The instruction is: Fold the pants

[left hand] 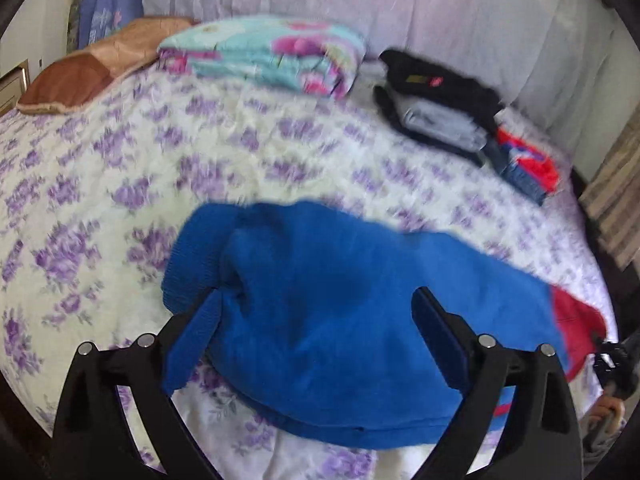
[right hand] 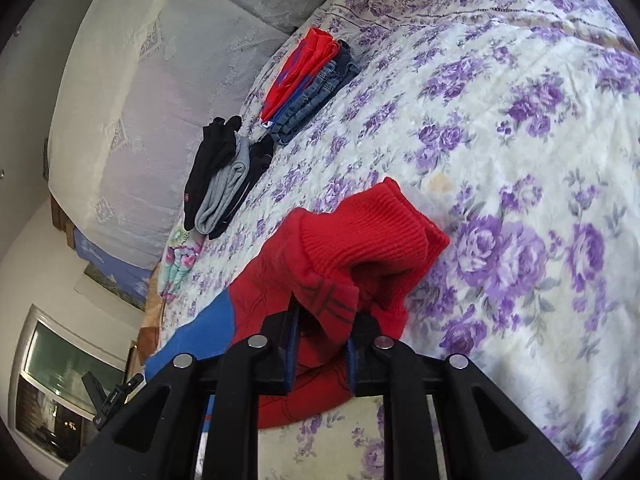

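The blue and red pants (left hand: 332,320) lie on the flowered bedspread (left hand: 120,160). In the left wrist view my left gripper (left hand: 316,308) is open, its fingers wide apart on either side of the blue end, just above the cloth. In the right wrist view my right gripper (right hand: 322,332) is shut on the red end of the pants (right hand: 360,248), near the ribbed red cuffs. The blue part (right hand: 200,332) trails off to the left.
A stack of folded black and grey clothes (left hand: 440,100) and a folded red and denim pile (left hand: 524,164) lie at the far right of the bed. A folded flowered blanket (left hand: 268,56) and a brown pillow (left hand: 92,72) lie at the back.
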`<state>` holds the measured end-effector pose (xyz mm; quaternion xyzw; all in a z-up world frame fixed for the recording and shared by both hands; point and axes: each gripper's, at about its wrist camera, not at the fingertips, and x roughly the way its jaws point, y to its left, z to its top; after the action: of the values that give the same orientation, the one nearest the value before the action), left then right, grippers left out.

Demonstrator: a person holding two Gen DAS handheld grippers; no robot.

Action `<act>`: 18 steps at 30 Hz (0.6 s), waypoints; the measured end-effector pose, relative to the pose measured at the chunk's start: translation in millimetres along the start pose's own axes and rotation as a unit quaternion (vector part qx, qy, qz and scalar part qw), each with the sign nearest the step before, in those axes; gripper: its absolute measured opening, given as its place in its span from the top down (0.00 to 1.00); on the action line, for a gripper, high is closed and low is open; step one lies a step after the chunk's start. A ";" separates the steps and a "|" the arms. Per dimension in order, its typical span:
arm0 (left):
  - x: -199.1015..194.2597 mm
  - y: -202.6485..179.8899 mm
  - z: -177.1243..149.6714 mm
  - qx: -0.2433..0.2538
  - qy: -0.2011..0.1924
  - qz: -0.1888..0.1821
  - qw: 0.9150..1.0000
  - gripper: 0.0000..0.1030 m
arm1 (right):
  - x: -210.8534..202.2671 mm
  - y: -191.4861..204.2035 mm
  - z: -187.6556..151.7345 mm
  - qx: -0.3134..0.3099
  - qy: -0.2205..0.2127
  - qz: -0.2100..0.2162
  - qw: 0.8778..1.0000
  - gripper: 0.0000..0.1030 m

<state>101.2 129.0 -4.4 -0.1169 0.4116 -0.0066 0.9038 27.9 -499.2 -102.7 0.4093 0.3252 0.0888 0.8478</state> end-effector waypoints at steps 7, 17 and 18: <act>4.7 -2.2 -22.8 0.070 -0.006 0.026 0.997 0.09 | -17.8 -6.7 -3.5 0.007 0.023 -0.005 1.000 0.79; -13.4 -18.4 -16.9 0.029 -0.025 -0.082 0.996 0.07 | -21.2 -19.0 20.0 0.110 -0.008 0.063 0.992 0.76; -5.7 -19.1 -18.9 0.032 -0.015 -0.070 0.997 0.07 | -22.8 -17.2 21.0 0.104 -0.018 0.064 0.992 0.80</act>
<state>85.0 107.2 -8.0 -0.1162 0.3884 -0.0810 0.9106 21.3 -533.3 -95.2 0.5171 0.2901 0.1015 0.7988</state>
